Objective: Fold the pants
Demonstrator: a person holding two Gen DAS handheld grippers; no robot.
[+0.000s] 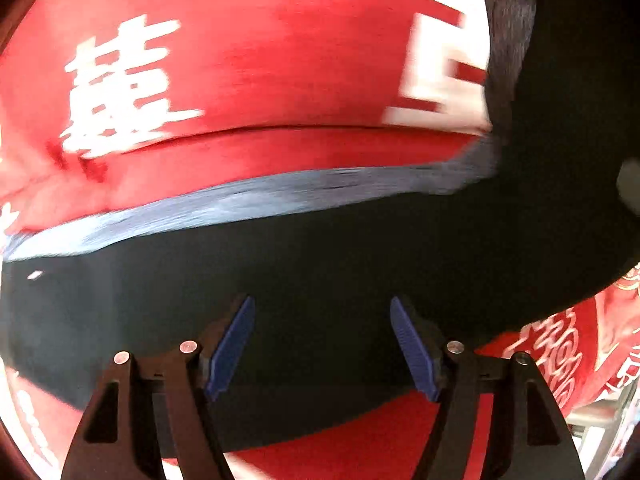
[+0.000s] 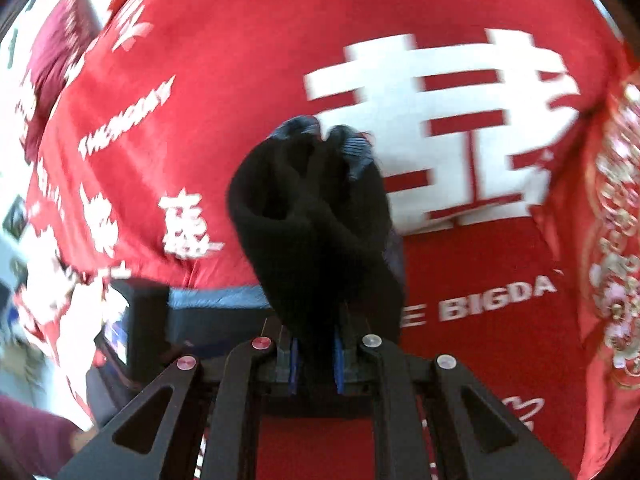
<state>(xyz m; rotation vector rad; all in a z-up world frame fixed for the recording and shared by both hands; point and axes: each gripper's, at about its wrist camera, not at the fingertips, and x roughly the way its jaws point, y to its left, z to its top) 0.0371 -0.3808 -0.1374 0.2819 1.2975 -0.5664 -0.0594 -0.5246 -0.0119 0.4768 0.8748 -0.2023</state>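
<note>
- Right tool (image 2: pixel 316 364): its blue pads (image 2: pixel 339 364) are pressed almost together, pinching a bunched end of the black pants (image 2: pixel 316 216). The gathered cloth rises from the pads as a thick dark roll, with a ribbed grey-blue edge showing at its far tip.
- Left tool (image 1: pixel 322 346): its blue pads (image 1: pixel 230 350) are spread wide with nothing between them. It points steeply down over the pants (image 1: pixel 320 264), and whether the pads touch the cloth cannot be told.
- In the left view the pants lie flat and broad right beyond the pads, on a red cloth (image 1: pixel 248 52). A pale grey-blue band (image 1: pixel 224 204) runs along their far edge.
- The red cloth (image 2: pixel 500 340) lies under and around the pants on every side, printed with large white characters and the letters "BIGDA".
- Left of the pants in the right view, a dark red sleeve (image 2: pixel 32 436) shows at the lower corner.
- Both views are blurred.
</note>
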